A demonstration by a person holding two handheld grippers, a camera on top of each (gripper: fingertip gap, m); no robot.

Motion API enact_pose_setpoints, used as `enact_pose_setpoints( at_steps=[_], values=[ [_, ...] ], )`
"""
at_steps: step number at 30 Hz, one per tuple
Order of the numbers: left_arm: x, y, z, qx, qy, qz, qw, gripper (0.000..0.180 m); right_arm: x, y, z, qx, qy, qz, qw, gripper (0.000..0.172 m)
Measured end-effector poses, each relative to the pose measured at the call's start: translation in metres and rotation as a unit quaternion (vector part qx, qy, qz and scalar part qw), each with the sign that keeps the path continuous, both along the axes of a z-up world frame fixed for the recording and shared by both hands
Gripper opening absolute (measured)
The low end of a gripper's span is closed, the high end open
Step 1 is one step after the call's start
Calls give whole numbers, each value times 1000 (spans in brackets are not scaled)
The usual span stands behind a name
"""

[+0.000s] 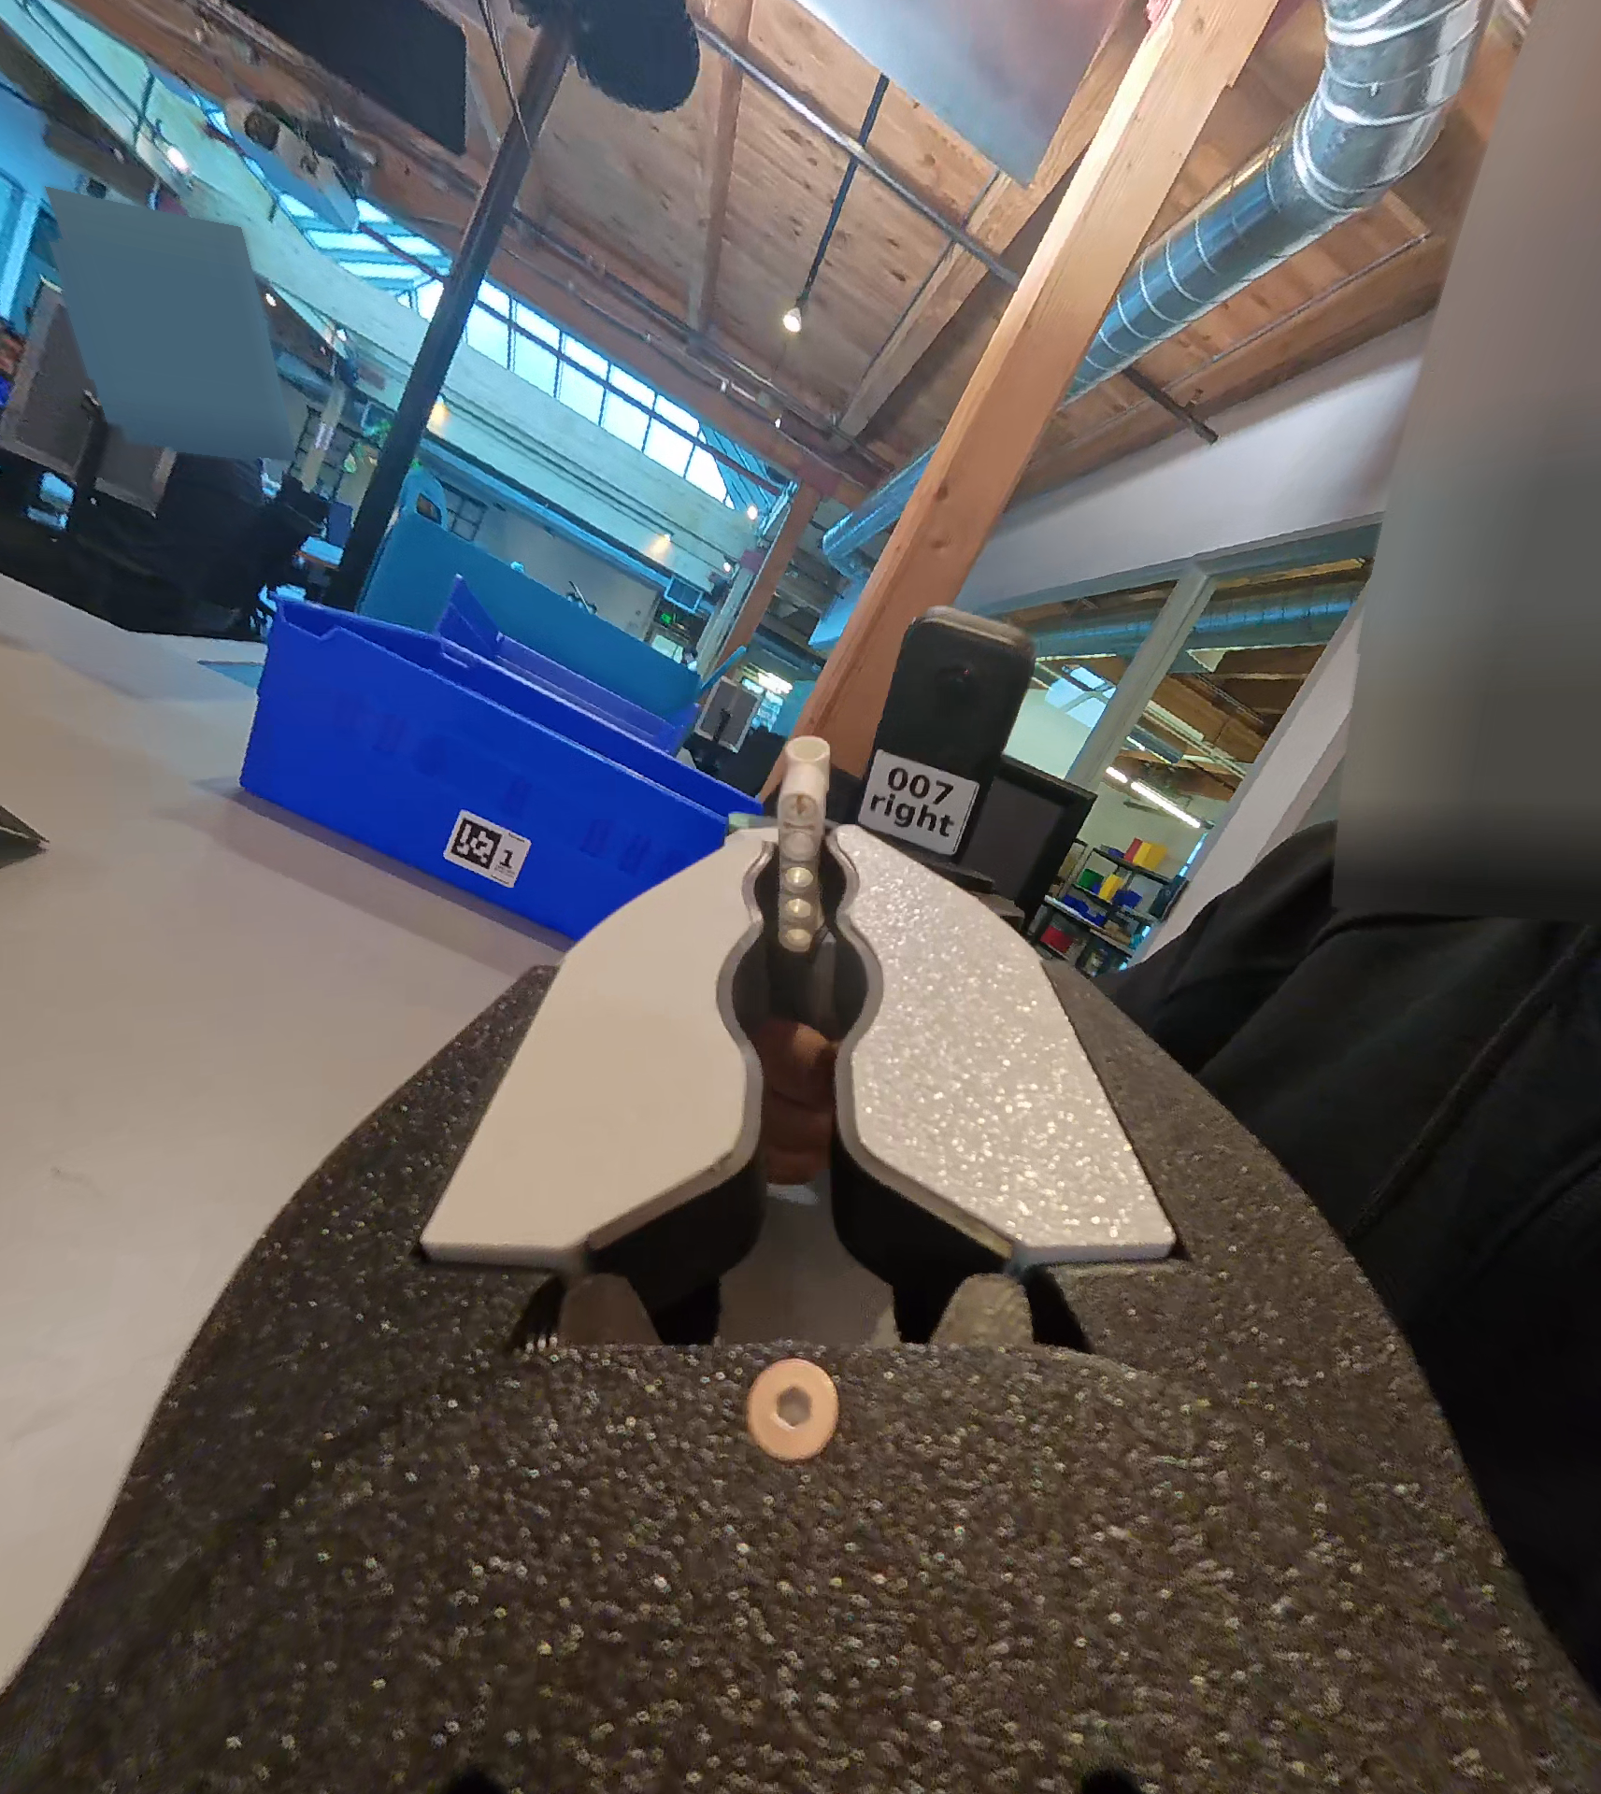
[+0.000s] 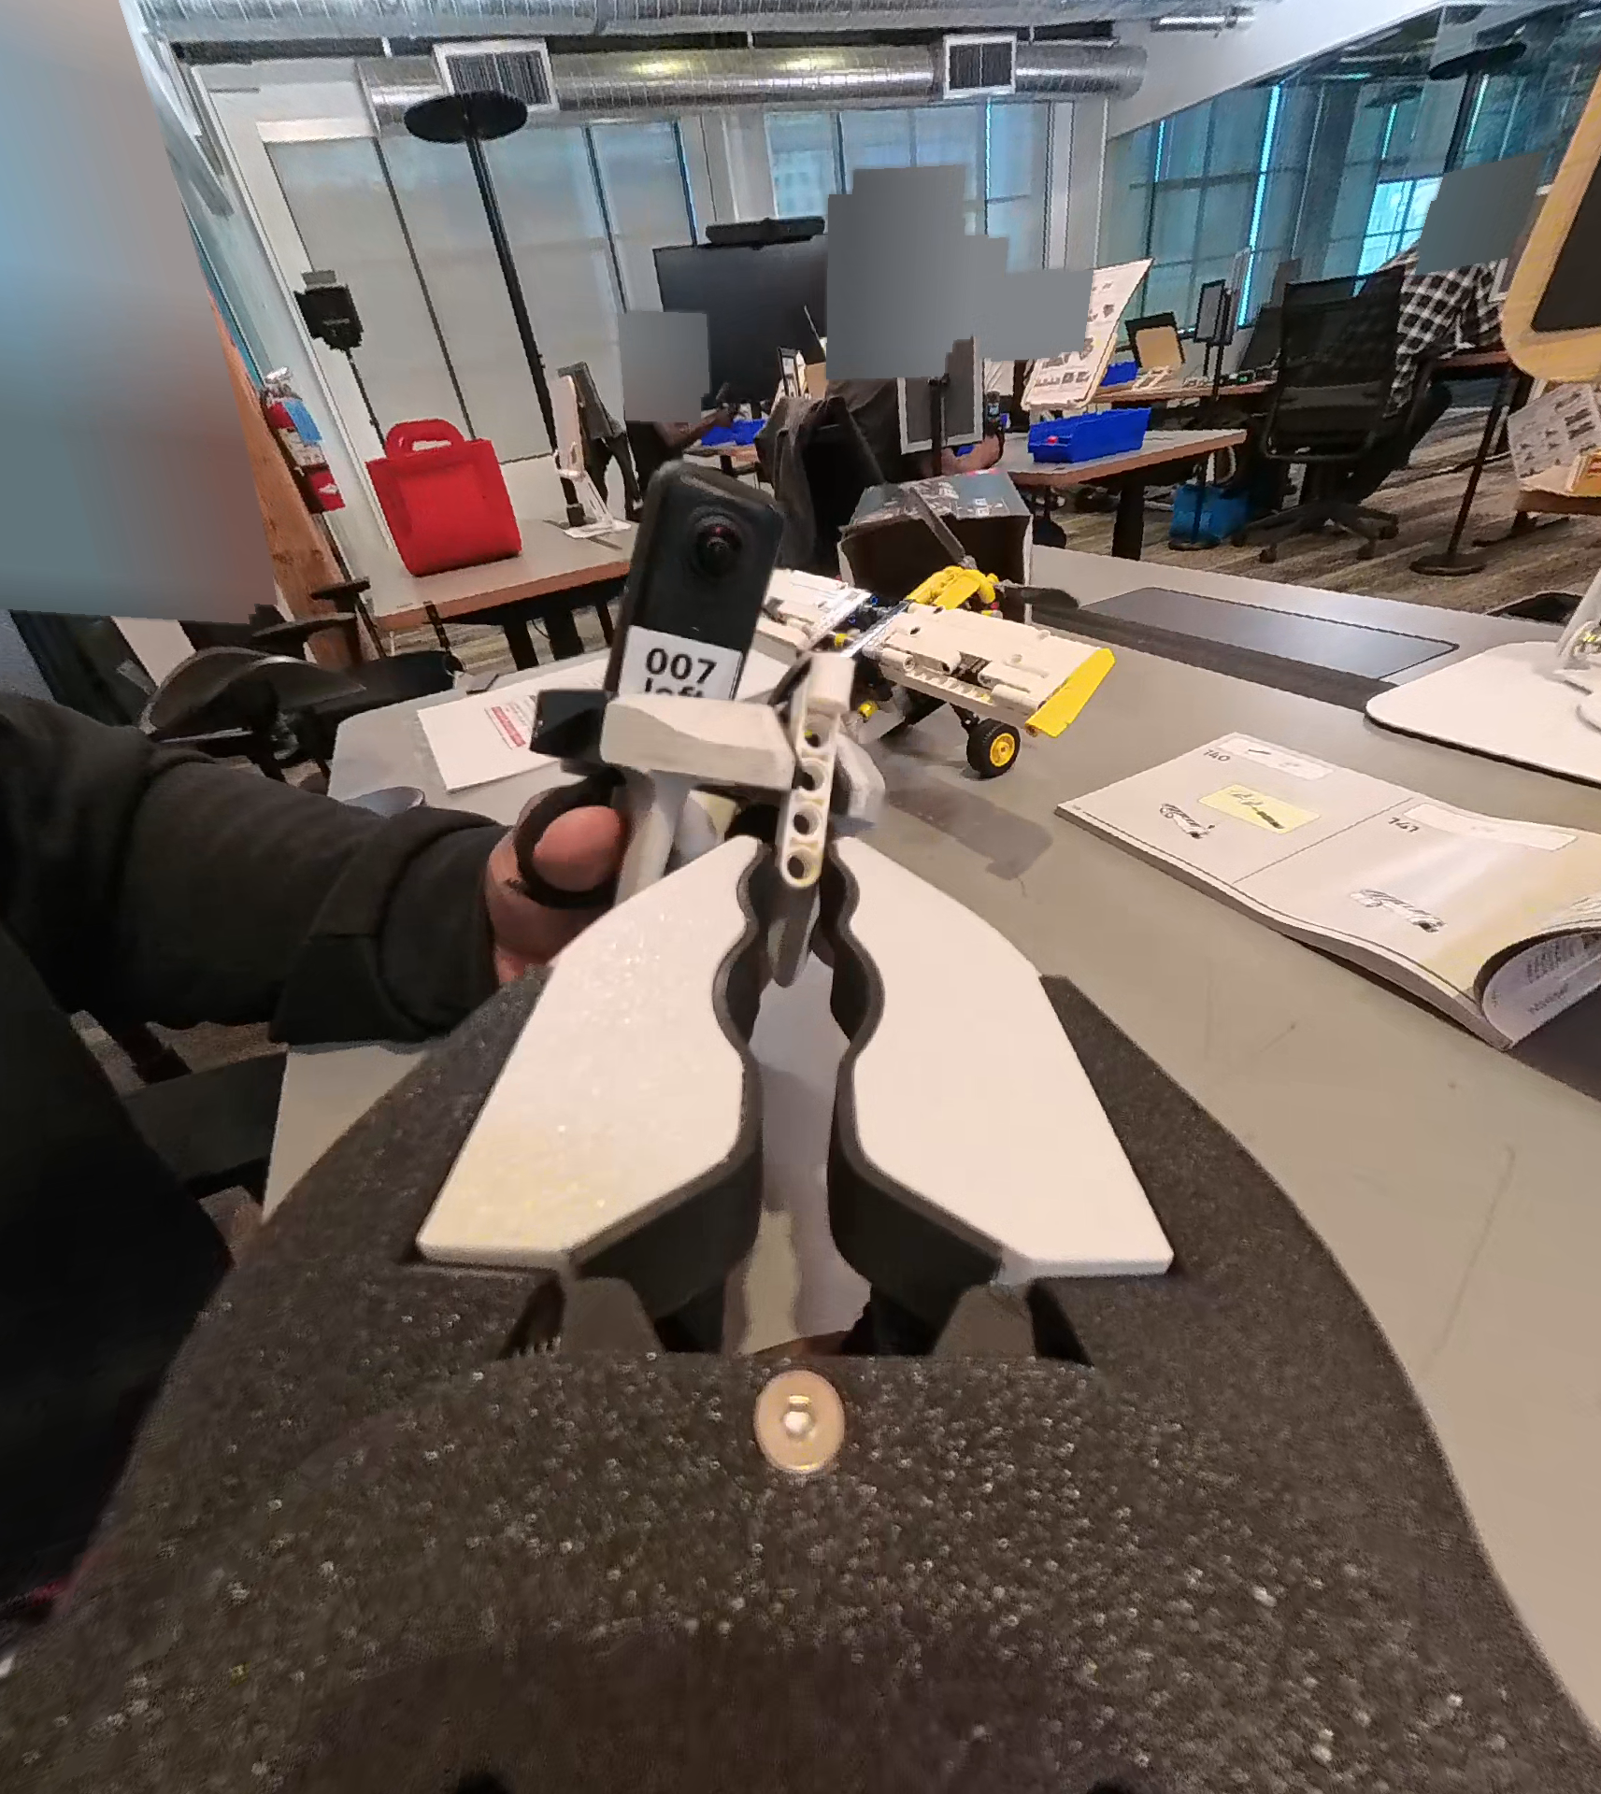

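A white toy-brick beam (image 1: 797, 881) with a row of holes and a white connector on top stands upright between my left gripper's (image 1: 801, 847) fingertips, which are shut on it. In the right wrist view the same beam (image 2: 808, 820) hangs in the air above the grey table (image 2: 1165, 1116). The left gripper (image 2: 811, 767) clamps its upper part from the left, held by a hand in a dark sleeve. My right gripper (image 2: 801, 869) is shut on the beam's lower end, with a dark grey piece (image 2: 791, 932) just below, between its fingers.
A white and yellow brick-built plane (image 2: 961, 660) stands on the table behind the grippers. An open instruction booklet (image 2: 1359, 874) lies to the right, a lamp base (image 2: 1534, 699) beyond it. A paper sheet (image 2: 485, 738) lies to the left. A blue bin (image 1: 447, 757) stands on the table. Only a small space, under 4 cm, lies between the two pairs of fingers.
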State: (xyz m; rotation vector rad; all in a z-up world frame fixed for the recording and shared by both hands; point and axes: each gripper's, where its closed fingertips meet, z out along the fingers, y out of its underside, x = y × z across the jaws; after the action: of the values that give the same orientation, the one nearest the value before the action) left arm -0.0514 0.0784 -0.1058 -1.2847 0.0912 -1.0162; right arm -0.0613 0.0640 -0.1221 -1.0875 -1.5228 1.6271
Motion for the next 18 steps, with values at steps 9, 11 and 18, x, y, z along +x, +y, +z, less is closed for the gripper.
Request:
enact_pose_setpoints(
  at_steps=[9, 11, 18],
  values=[
    [2, 0, 1, 11, 25, 8, 1000, 8, 0, 1, -1, 52, 21, -25, 998, 9],
    [4, 0, -1, 4, 47, 8, 999, 9, 2, 3, -2, 80, 27, -26, 996, 9],
    [5, -12, 4, -51, 17, -96, 994, 34, 15, 25, 2, 279, 115, -17, 953, 8]
  ],
)
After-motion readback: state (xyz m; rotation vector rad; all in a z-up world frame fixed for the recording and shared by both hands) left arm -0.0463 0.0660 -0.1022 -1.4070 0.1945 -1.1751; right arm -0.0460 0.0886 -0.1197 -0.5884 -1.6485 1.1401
